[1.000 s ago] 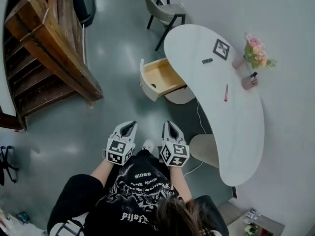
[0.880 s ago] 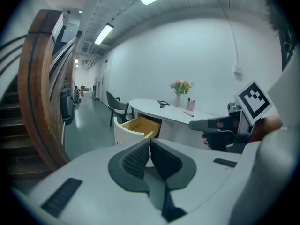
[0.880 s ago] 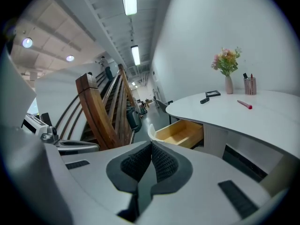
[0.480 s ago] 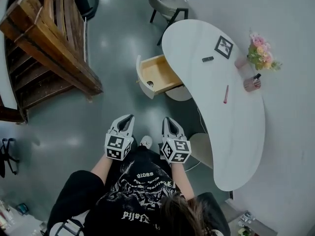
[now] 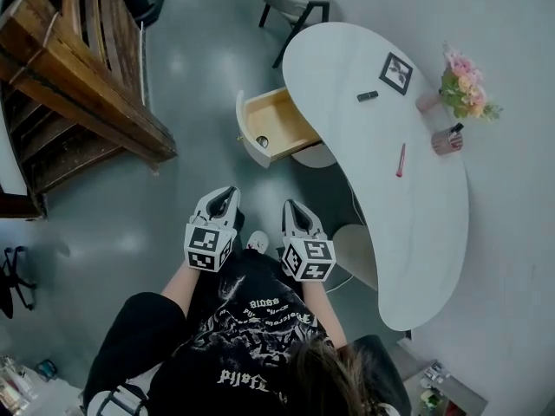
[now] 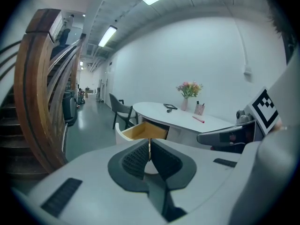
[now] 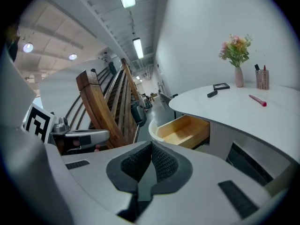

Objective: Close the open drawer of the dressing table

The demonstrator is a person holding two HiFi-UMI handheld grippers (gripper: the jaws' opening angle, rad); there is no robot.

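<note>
Our left gripper (image 5: 227, 196), jaws together and empty, and our right gripper (image 5: 293, 207), likewise closed on nothing, aim at the pale wooden drawer with curved white front (image 5: 276, 121), probably ready to push. It's well ahead, pulled out of the white curved dressing table (image 5: 416, 224), one small round item (image 5: 262, 142) inside.

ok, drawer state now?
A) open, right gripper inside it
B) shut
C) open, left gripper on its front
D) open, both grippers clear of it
D: the drawer stands pulled out from the table, while the left gripper and right gripper are well short of it, both shut and empty.
</note>
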